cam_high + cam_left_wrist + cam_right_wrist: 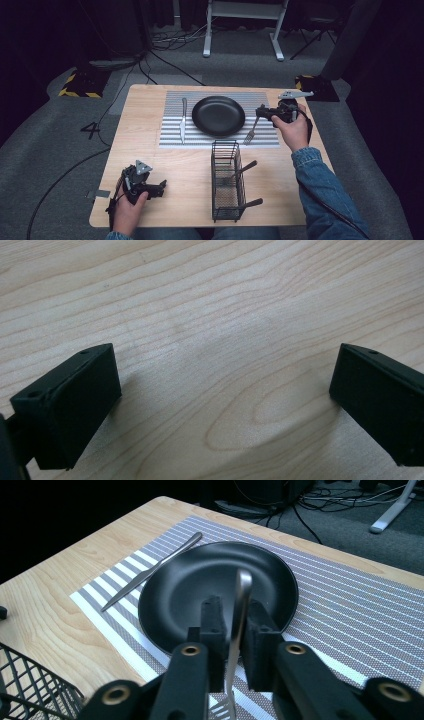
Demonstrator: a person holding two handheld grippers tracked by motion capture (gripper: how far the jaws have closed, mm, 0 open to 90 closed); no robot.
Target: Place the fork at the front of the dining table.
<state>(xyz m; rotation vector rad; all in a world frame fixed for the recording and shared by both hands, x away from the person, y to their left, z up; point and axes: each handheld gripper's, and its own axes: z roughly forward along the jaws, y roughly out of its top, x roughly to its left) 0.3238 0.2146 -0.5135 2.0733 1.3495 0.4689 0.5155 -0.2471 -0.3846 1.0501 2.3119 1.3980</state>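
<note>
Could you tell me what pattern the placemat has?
Grey-and-white striped woven placemat; clearest in the right gripper view.

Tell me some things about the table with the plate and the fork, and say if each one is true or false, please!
1. The black plate sits on the striped placemat. True.
2. The knife lies inside the wire basket. False: it lies on the placemat, left of the plate.
3. The fork stands between the right gripper's jaws. True: a small gap shows on the left side of the handle, so the jaws are not pressing it.
4. The left gripper holds a spoon. False: its jaws stand wide open over the bare wooden table.
5. The wire basket is empty. False: two dark-handled utensils lie in it.
</note>
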